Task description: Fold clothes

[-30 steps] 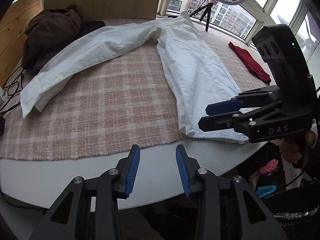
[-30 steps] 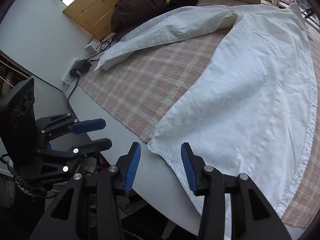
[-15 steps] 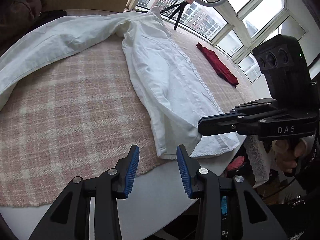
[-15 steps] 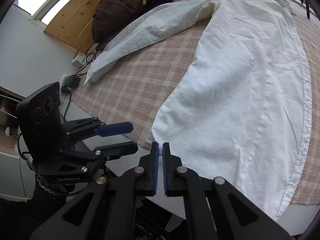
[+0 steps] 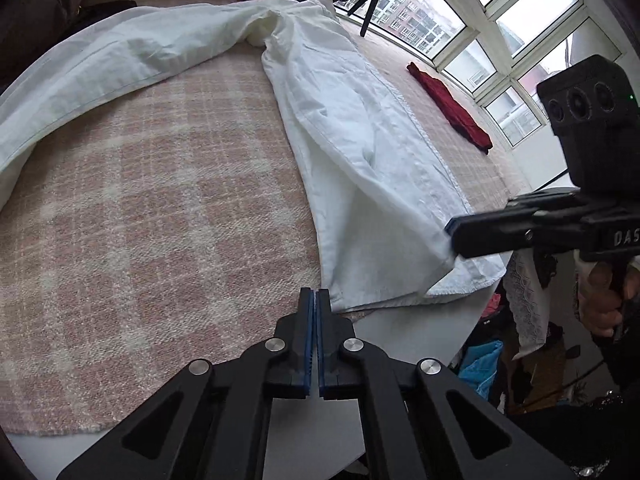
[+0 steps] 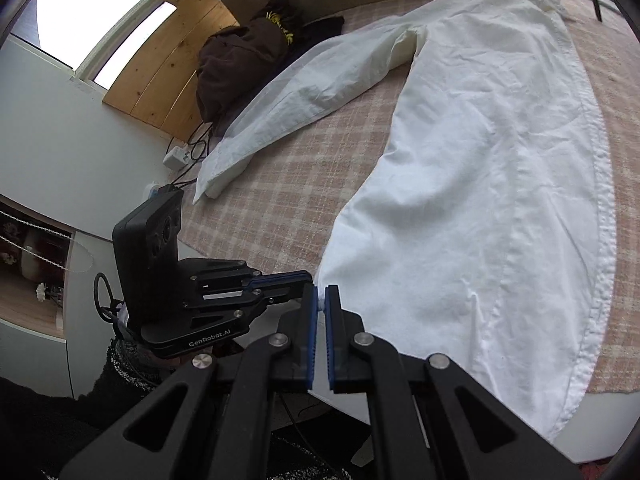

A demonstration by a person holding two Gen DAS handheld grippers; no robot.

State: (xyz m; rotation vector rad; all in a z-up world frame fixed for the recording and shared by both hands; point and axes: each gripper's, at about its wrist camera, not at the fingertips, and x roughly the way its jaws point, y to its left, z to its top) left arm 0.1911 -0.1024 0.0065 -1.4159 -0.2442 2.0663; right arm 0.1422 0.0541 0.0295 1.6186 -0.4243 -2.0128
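From the left wrist view, the black left gripper has its blue pads together at the near hem corner of the long white cotton shirt spread on the pink plaid tablecloth — whether cloth is pinched I cannot tell. The black right gripper clamps the lifted hem.

From the right wrist view, the right gripper pinches white fabric. Likely step: gripping the hem; next, carry it toward the collar evenly. No containers visible.
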